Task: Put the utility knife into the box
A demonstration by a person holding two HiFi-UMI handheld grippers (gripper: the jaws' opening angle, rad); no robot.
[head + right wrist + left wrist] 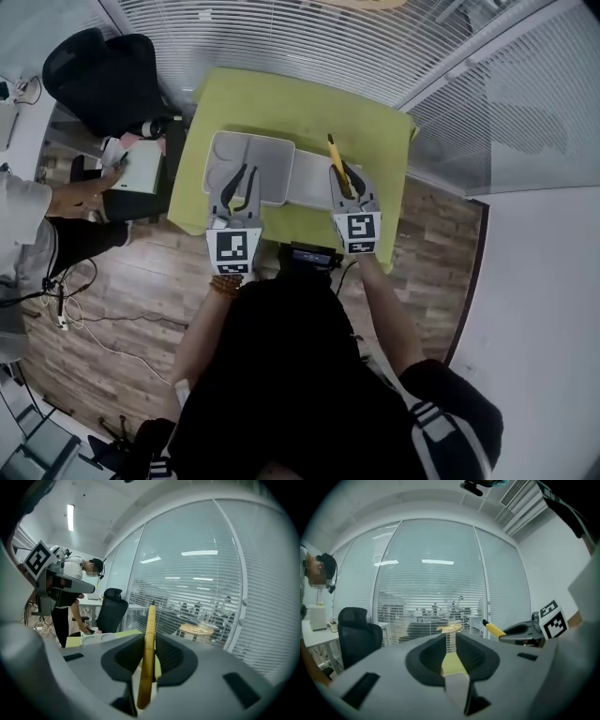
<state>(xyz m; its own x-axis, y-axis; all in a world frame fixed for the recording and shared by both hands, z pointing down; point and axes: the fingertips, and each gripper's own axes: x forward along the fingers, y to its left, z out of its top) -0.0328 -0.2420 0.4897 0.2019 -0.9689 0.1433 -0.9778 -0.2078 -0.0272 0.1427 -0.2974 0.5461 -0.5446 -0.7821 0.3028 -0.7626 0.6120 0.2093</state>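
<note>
The yellow utility knife (335,157) sticks out forward from my right gripper (346,182), which is shut on it above the right part of the green table (281,103). In the right gripper view the knife (149,639) runs up between the jaws of that gripper (150,644). An open white box (272,143) with moulded compartments lies in the middle of the table, its rim (96,638) low and left of the knife. My left gripper (241,185) hovers over the box, open and empty, its jaws (450,644) a narrow gap apart.
A person (37,225) stands left of the table, hand on a white device (141,167). A black office chair (98,66) is at far left. Glass walls with blinds (309,37) close off the far side. A black device (309,255) sits at the table's near edge.
</note>
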